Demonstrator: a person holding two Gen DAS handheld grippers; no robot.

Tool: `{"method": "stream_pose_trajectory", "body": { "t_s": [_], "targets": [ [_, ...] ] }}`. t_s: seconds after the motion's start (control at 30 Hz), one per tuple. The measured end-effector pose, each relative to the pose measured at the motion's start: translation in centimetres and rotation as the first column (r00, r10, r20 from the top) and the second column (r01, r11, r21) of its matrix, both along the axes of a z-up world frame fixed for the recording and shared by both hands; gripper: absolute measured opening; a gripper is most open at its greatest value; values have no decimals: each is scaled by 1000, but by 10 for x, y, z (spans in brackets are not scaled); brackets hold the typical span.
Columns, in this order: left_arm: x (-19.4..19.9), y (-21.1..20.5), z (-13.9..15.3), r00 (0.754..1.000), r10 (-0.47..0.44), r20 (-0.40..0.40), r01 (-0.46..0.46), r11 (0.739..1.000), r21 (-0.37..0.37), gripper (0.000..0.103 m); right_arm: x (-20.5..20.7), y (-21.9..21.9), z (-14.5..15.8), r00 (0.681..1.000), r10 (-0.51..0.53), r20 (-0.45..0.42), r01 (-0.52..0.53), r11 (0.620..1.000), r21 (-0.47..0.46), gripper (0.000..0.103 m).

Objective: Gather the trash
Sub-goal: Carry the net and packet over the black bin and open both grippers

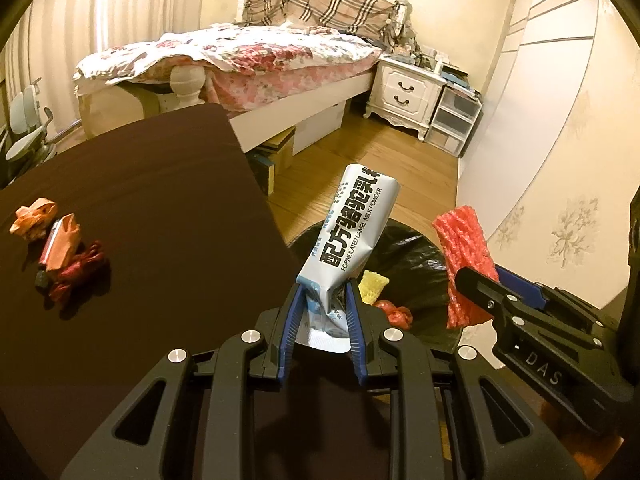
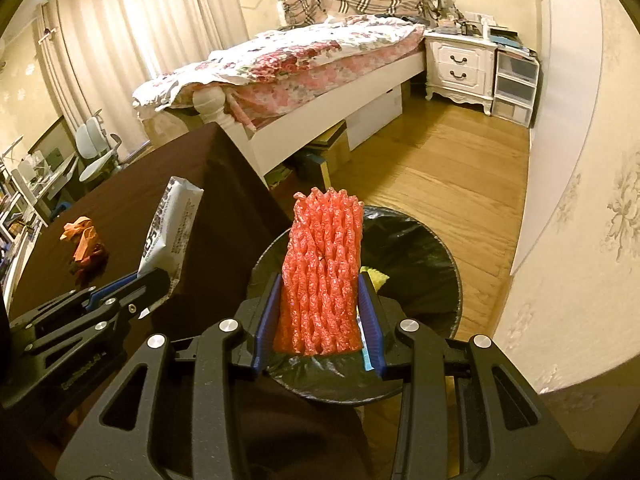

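My left gripper [image 1: 323, 292] is shut on a white milk powder sachet [image 1: 352, 236], which stands up above the near rim of the bin [image 1: 420, 252]. That bin is round with a black liner and holds yellow and red scraps [image 1: 374, 286]. My right gripper [image 2: 319, 280] is shut on a red foam net sleeve [image 2: 322, 276], held upright over the bin [image 2: 416, 248]. In the left wrist view the right gripper [image 1: 476, 284] with the red foam net sleeve [image 1: 460, 240] is at the right. The left gripper [image 2: 152, 280] and sachet [image 2: 172, 224] show at the left of the right wrist view.
A dark brown table [image 1: 140, 208] lies left of the bin, with a heap of orange and dark red wrappers [image 1: 60, 248] near its left side. Behind are a bed [image 1: 248, 60], a white nightstand [image 1: 404, 92], plastic drawers [image 1: 456, 120] and wooden floor [image 1: 380, 152]. A wall is at the right.
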State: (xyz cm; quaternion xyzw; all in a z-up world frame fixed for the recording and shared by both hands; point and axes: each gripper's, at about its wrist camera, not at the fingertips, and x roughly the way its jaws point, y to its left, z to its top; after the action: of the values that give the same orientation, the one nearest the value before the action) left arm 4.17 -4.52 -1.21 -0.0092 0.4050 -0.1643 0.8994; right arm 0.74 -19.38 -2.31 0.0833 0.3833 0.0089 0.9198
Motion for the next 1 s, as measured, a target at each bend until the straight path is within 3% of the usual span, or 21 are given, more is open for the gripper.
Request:
{"method": "stream_pose_trajectory", "body": {
  "t_s": [0.7,0.77,0.8,0.83,0.93,1.0],
  "targets": [
    [12,-27,-10,1000,-18,-4,18,999,51,25,11,-20,-12,998,-56,-7,56,998,18,38],
    [13,-29,-10,1000,-15,-6,15,999,51,25,12,-21,-12,998,-59,-8,59,998,17,40],
    [13,-29,-11,1000,-19,-11,19,998,52,26,12,-21,-13,998,-61,-8,61,998,19,48],
    [12,-30,-11,1000,-20,-11,21,998,54,31,12,-22,-13,998,-65,-7,65,998,20,54],
    [10,-27,-8,1000,-9,4,9,999,47,54,12,-23,-14,997,-74,-10,74,997,15,57],
    [10,-25,-5,1000,-1,14,1,999,41,62,12,-25,-15,996,-86,-14,86,996,10,61]
  ]
}}
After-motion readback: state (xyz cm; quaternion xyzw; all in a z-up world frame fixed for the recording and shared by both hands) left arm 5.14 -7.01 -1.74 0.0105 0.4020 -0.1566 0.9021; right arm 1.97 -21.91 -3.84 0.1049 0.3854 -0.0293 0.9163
